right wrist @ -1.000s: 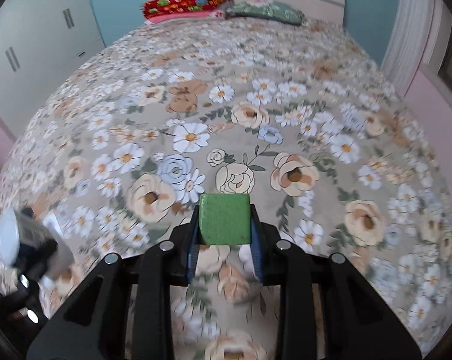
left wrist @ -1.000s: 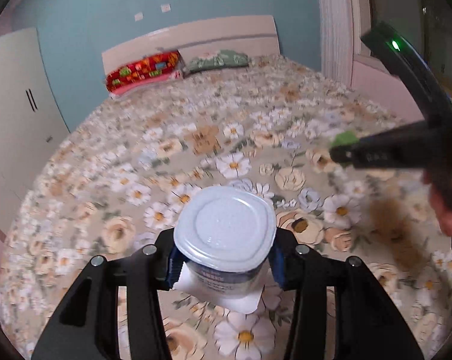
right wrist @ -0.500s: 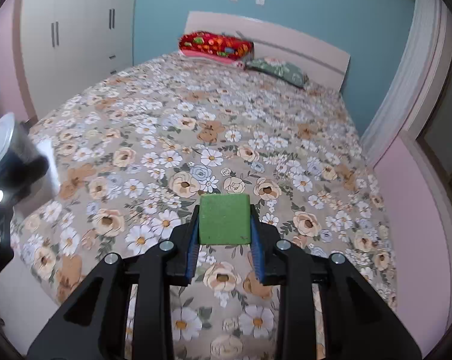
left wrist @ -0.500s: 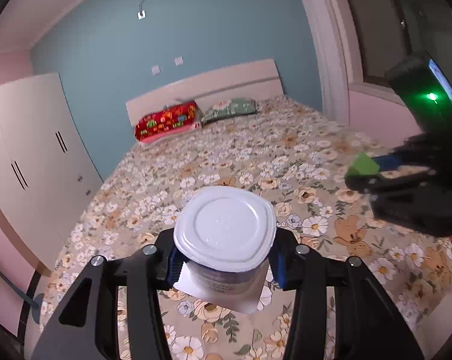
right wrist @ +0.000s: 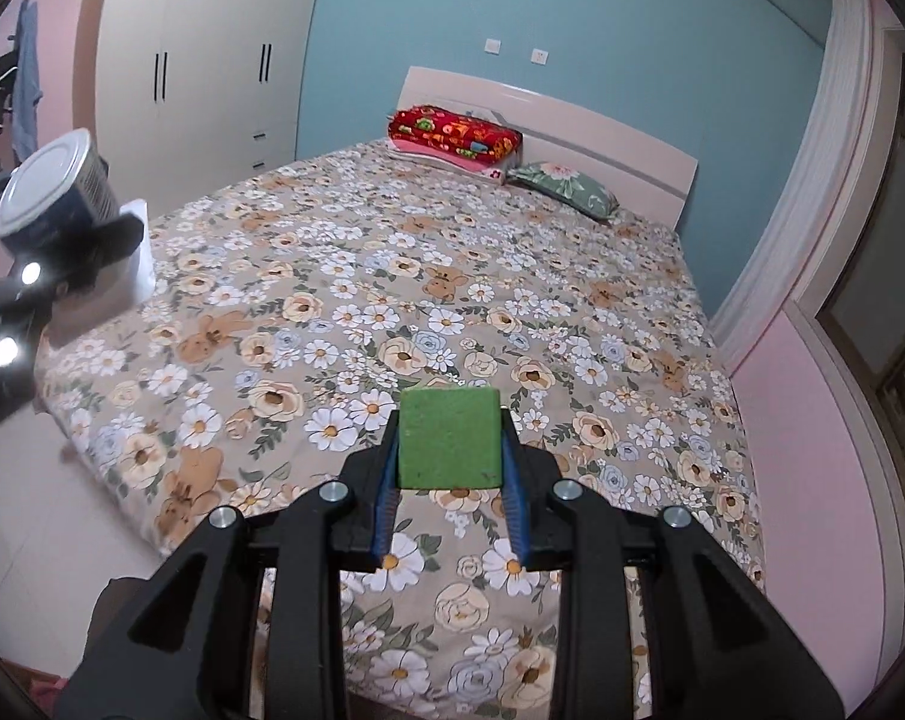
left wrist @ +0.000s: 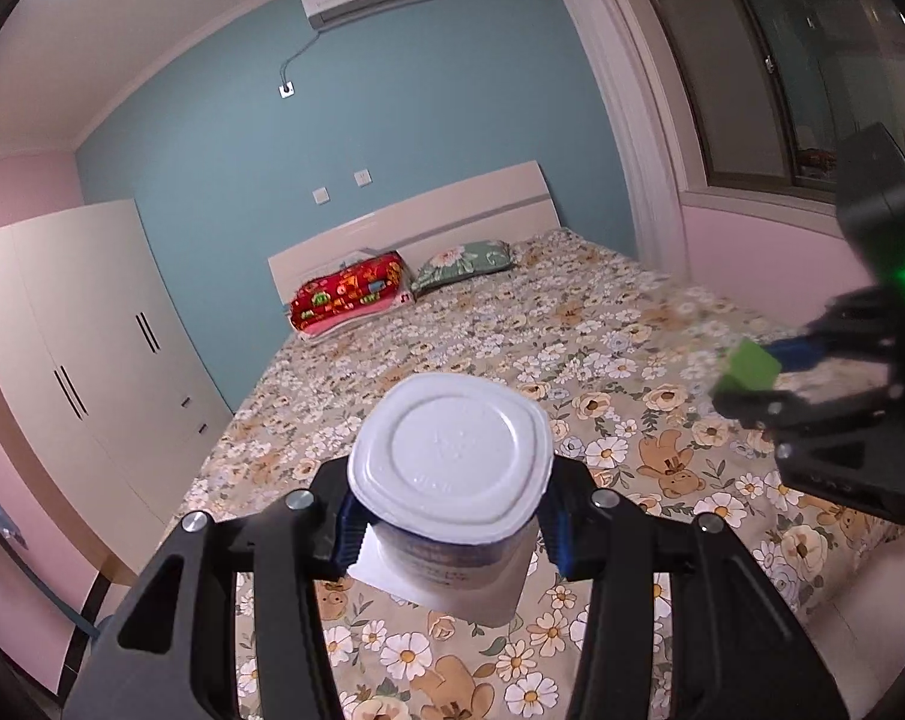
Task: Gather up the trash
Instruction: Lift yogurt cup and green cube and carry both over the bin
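Above the flowered bed (right wrist: 392, 276), the left gripper (left wrist: 449, 516) clamps a white cup (left wrist: 452, 468). The right gripper (right wrist: 450, 480) pinches a green block (right wrist: 450, 438). Blue wall (right wrist: 602, 12), pale wardrobe (right wrist: 212, 48).

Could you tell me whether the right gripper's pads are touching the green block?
Touching: the right wrist view shows both blue pads pressed flat against the green block sides.

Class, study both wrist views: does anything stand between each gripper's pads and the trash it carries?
Nothing visible does. The left gripper clamps directly on the white cup, and the right gripper clamps directly on the green block.
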Tool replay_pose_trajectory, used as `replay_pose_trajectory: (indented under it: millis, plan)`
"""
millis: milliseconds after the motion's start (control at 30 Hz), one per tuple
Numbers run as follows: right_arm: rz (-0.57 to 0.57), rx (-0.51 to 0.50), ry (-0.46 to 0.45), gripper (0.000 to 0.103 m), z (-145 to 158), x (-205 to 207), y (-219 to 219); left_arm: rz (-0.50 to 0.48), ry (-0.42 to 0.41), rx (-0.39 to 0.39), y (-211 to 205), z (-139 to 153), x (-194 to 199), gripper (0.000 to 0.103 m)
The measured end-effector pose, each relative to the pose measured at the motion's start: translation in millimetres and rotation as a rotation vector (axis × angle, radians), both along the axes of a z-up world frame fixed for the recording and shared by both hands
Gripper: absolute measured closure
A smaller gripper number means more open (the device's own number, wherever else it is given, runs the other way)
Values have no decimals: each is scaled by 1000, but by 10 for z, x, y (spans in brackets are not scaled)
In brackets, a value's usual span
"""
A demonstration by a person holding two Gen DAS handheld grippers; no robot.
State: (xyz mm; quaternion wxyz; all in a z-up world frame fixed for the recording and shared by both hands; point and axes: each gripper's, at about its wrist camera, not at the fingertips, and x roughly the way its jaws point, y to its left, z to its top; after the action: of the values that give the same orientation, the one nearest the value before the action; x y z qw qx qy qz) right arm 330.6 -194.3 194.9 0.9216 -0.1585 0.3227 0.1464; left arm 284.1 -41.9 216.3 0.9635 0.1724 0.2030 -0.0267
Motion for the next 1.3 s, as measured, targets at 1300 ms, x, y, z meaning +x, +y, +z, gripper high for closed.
replay_pose_trajectory:
  millis: [1300]
  plan:
    - [152,-59,203,72,-1368,-1519,9,-34,270,54,340,-1628,-1133,54]
